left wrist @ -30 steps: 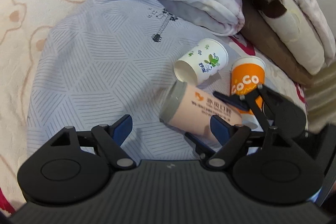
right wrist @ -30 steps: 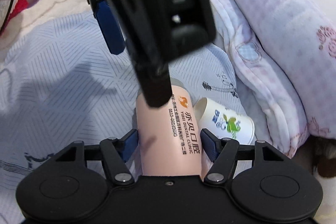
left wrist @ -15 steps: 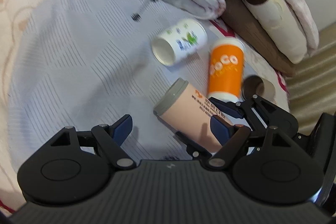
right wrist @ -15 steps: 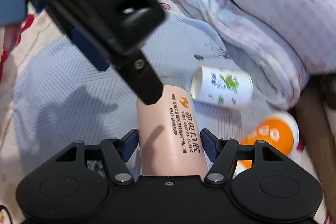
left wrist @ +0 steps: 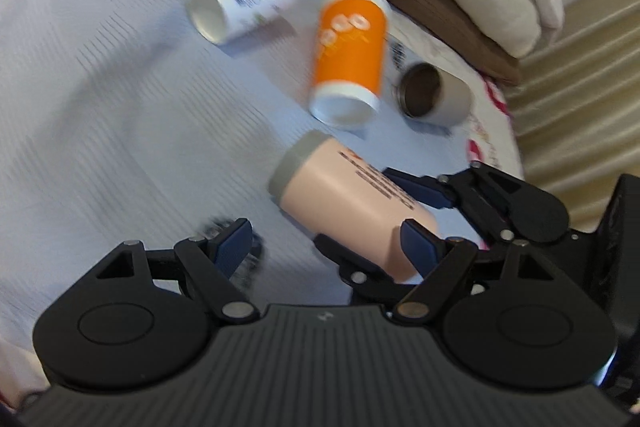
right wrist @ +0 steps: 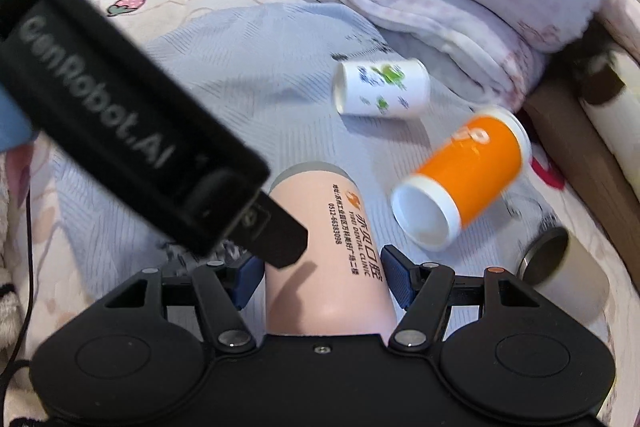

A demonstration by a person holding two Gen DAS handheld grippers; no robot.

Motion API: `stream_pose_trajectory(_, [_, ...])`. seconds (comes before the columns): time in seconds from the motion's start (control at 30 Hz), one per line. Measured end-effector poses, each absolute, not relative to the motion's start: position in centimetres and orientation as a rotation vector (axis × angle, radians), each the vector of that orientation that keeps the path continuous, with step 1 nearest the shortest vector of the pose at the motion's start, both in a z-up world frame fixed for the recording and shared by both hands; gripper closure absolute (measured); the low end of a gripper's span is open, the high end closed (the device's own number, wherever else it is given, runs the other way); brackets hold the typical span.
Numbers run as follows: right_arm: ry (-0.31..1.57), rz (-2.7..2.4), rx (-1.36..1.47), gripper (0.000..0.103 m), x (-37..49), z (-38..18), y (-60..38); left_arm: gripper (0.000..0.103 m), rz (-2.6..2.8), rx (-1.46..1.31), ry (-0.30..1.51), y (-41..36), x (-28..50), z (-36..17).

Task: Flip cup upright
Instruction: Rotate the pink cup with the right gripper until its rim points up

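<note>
Both tongs are matte black with blue pads: the left tongs (left wrist: 326,243) and right tongs (right wrist: 322,277) have round pivot discs, silver screws, ribbed housings. The left body reads "GenRobot.AI" in white.

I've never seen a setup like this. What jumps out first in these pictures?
Probably the tall peach cup, clamped between the blue pads of the right claw in the foreground. Behind it three more cups lie tipped over on the pale blue cloth: an orange cup, a white cup with green print, and a grey cup near the bed's edge. The left claw is open, holding nothing.
</note>
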State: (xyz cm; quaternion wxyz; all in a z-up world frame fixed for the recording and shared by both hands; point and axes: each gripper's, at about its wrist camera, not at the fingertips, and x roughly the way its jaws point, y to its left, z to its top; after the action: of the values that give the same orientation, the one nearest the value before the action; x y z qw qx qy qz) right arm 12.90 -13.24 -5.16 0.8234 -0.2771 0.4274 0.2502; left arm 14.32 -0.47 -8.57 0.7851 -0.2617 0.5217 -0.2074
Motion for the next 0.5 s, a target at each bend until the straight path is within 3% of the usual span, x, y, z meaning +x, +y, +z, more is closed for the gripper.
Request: stream_pose_trajectory(0.5, [0.992,0.444,-0.485,0.035,10.7,-4.8,-18.2,0.022,-0.573,-0.664,1.183,-6.2,13.0,-10.8])
